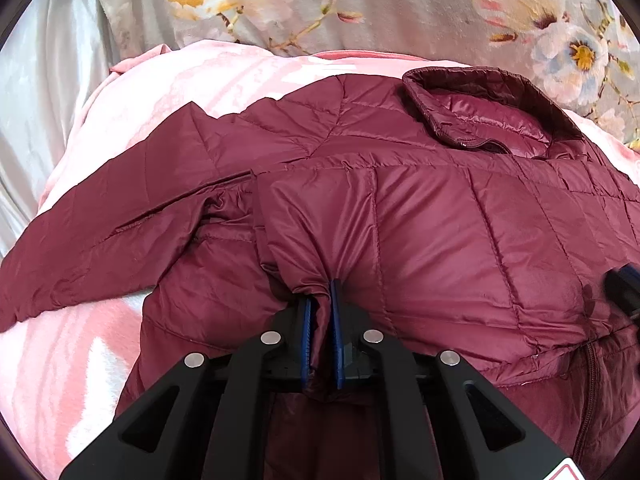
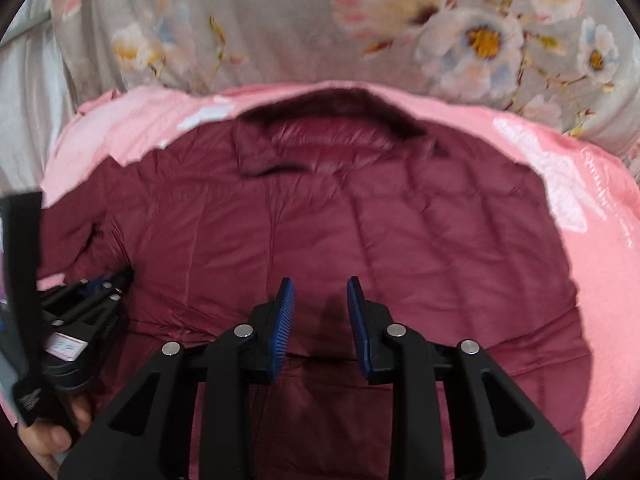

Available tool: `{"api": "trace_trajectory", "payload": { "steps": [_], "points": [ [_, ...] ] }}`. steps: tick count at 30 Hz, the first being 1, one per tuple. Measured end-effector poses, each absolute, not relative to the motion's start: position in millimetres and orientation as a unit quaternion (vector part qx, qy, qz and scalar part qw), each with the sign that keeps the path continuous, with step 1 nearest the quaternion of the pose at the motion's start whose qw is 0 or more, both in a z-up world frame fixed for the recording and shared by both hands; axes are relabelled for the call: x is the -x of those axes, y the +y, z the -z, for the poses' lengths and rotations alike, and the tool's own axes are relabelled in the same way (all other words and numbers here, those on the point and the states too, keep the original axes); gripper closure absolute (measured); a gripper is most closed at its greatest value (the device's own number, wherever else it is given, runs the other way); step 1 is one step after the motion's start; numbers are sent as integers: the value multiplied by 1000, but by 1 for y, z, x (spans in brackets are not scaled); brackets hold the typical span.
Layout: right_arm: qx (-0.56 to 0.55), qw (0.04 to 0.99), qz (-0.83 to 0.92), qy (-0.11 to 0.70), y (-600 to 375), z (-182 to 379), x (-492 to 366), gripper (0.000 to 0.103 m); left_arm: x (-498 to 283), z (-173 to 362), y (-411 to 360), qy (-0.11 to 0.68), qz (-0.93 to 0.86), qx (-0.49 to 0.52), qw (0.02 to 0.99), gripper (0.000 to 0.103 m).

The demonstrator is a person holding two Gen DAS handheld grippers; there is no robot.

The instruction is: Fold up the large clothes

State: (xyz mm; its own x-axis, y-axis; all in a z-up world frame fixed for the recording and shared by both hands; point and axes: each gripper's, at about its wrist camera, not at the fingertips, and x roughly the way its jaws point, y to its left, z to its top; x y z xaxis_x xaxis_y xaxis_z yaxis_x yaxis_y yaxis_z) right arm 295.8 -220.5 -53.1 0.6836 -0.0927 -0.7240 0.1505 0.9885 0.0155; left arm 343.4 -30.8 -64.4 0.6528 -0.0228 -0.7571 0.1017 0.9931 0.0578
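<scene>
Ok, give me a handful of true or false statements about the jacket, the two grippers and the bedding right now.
1. The left gripper is clamped on a fold of the jacket. True.
2. The right gripper is pinching the collar. False: it is open above the jacket's lower body, holding nothing.
3. The jacket is navy blue. False: it is dark red.
4. The jacket lies on a pink blanket. True.
5. A floral cloth lies beyond the collar. True.
</scene>
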Motion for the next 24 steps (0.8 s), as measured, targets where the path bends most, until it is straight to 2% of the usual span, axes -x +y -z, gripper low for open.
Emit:
{"api": "trace_trajectory", "payload": {
  "steps": [4,10,15,19,22,24],
  "points": [
    [-55,906,63,414,-225,74,-300,77,-343,64,-30,414,35,-45,908,93],
    [-6,908,86,409,-213,77,-301,77,-343,65,-31,414,36,-43,909,93],
    [-9,908,87,409,-214,78,-302,77,-343,65,-30,409,32,-35,911,91],
    [-4,908,92,409,-212,78,-304,77,-339,60,-6,399,41,45,915,83],
    [-9,908,90,409,-213,78,-303,76,-326,53,28,393,32,119,911,67],
    [-15,908,89,408,-215,78,-303,76,-313,46,57,393,27,157,906,66]
  ]
}}
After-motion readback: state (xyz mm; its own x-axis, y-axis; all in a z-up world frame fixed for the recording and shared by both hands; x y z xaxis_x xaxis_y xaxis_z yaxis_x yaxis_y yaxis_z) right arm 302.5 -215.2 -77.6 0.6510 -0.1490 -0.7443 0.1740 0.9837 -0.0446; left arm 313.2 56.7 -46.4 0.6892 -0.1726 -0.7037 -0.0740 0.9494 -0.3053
